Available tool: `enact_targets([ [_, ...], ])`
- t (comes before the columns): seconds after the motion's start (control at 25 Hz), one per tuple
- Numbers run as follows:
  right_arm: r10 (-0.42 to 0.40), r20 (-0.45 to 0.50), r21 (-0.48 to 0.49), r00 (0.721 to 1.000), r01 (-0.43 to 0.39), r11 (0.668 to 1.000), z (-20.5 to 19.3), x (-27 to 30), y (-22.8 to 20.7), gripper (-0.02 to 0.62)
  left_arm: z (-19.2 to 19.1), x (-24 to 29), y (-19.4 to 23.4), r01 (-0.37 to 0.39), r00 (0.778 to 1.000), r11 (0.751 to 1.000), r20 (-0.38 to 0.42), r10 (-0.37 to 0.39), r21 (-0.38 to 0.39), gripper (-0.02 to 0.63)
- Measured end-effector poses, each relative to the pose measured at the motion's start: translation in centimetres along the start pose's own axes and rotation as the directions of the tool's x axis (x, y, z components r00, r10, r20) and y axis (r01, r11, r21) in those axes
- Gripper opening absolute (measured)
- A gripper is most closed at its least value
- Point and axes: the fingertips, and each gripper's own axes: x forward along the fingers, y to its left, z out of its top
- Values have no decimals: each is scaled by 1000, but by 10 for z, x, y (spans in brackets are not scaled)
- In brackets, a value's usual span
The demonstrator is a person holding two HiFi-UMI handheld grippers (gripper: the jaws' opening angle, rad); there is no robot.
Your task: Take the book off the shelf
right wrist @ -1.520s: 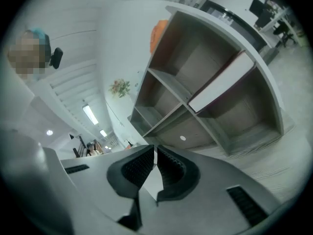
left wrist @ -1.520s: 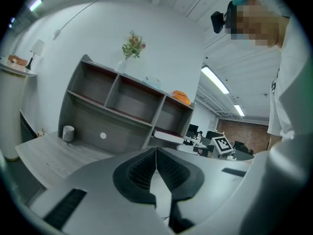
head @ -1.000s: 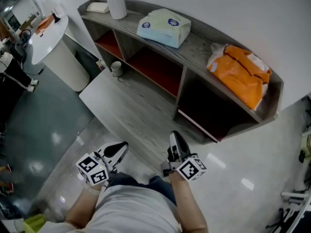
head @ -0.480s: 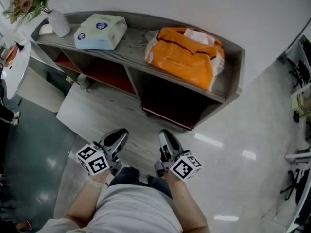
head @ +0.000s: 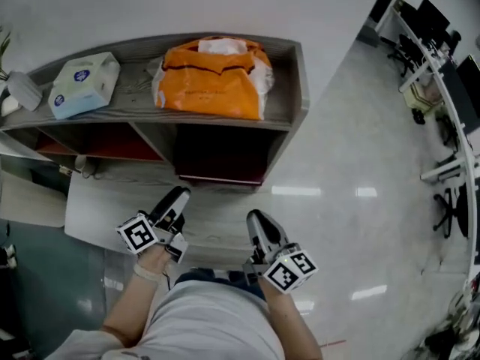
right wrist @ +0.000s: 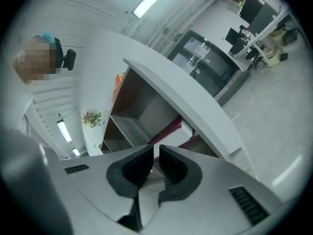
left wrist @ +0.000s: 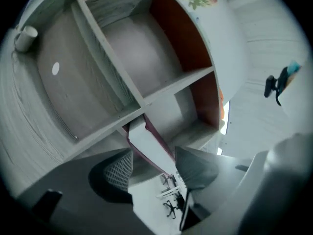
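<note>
The book [head: 222,178] has a maroon cover and white pages and lies flat on the floor of the shelf unit's [head: 289,88] lower right compartment. In the left gripper view the book [left wrist: 145,140] shows beyond the jaws, apart from them. My left gripper [head: 175,200] hangs in front of that compartment. Its jaws are opening, with nothing pressed between the fingers [left wrist: 119,172]. My right gripper [head: 259,228] is lower and to the right, shut and empty. The right gripper view shows the book [right wrist: 172,130] past its tips [right wrist: 155,166].
On top of the shelf sit an orange bag [head: 214,77], a pale tissue pack [head: 82,85] and a white vase [head: 22,90]. A cup [left wrist: 24,37] stands in a left compartment. A grey board [head: 105,208] lies on the glossy floor. Desks and office chairs [head: 442,47] are at the right.
The head view has swung right, so the shelf's right end is now centred. My left gripper has risen toward the shelf and its jaws have parted. The right gripper stays low.
</note>
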Motion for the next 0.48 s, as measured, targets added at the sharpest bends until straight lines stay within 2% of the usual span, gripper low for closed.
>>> enact_targets([
  [0.08, -50, 34, -22, 998, 51, 998, 5, -16, -1, 21, -2, 10, 0, 37, 999, 992, 2, -37, -120, 276],
  [0.12, -73, 48, -30, 996, 75, 997, 6, -22, -1, 21, -2, 15, -2, 62, 998, 987, 3, -62, -148, 284],
  [0.36, -179, 118, -53, 977, 187, 981, 9, -48, -1, 21, 2, 39, -9, 149, 988, 969, -13, -155, -196, 316],
  [0.48, -216, 137, -61, 967, 226, 972, 6, -56, 0, 21, 0, 50, -14, 169, 983, 962, -36, -181, -212, 333],
])
